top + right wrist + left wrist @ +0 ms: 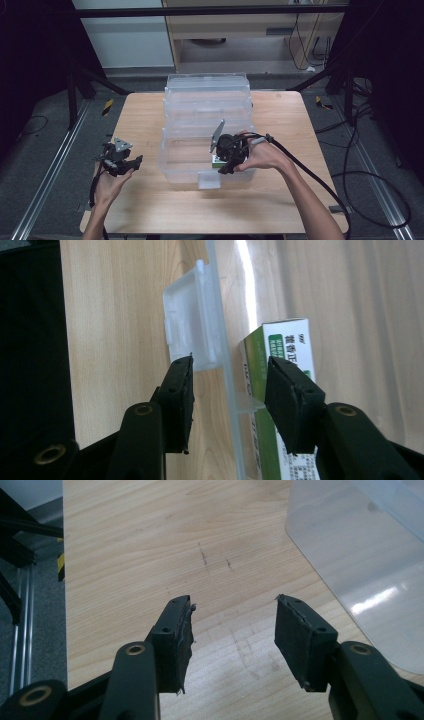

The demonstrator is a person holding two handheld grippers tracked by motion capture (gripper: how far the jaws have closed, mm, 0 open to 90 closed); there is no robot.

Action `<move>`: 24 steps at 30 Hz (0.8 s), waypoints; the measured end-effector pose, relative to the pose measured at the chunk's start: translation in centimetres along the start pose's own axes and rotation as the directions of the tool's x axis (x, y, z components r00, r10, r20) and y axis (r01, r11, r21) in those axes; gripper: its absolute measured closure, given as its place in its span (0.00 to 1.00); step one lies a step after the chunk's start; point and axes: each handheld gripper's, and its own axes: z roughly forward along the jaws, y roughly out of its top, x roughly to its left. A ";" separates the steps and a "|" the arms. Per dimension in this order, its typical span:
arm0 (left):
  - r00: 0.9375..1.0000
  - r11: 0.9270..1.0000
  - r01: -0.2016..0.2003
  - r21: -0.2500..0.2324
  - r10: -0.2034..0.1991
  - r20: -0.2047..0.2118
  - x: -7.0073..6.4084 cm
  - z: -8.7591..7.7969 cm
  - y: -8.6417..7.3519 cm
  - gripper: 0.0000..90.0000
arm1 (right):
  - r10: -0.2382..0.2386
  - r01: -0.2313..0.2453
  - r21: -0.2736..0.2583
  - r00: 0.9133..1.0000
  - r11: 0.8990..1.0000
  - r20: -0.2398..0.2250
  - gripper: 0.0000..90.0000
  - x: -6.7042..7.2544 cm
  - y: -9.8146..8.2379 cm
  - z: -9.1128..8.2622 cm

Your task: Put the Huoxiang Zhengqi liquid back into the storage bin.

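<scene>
A wooden tabletop [150, 200] carries a clear plastic bin [207, 100]. The right tongs [230, 385] gape open astride the bin's near wall, beside a green-and-white box [287, 347] inside. The left tongs [232, 625] hover open over bare wood.

Table [150, 200] pale matt wood; bin [207, 100] clear glossy plastic; box [280, 360] smooth printed card.

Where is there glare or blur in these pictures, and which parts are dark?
High view: dim and soft, black at both sides, the table lit. Left gripper view: sharp wood grain, a bright streak of glare on the clear bin. Right gripper view: a glare stripe on the bin's wall, the green box slightly soft.
</scene>
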 end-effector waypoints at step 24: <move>1.000 0.999 -0.026 -0.037 0.026 0.000 0.0 -0.2 0.0 0.58 | 0.005 -0.002 0.056 0.999 0.998 -0.049 0.64 -0.3 -0.4 3.1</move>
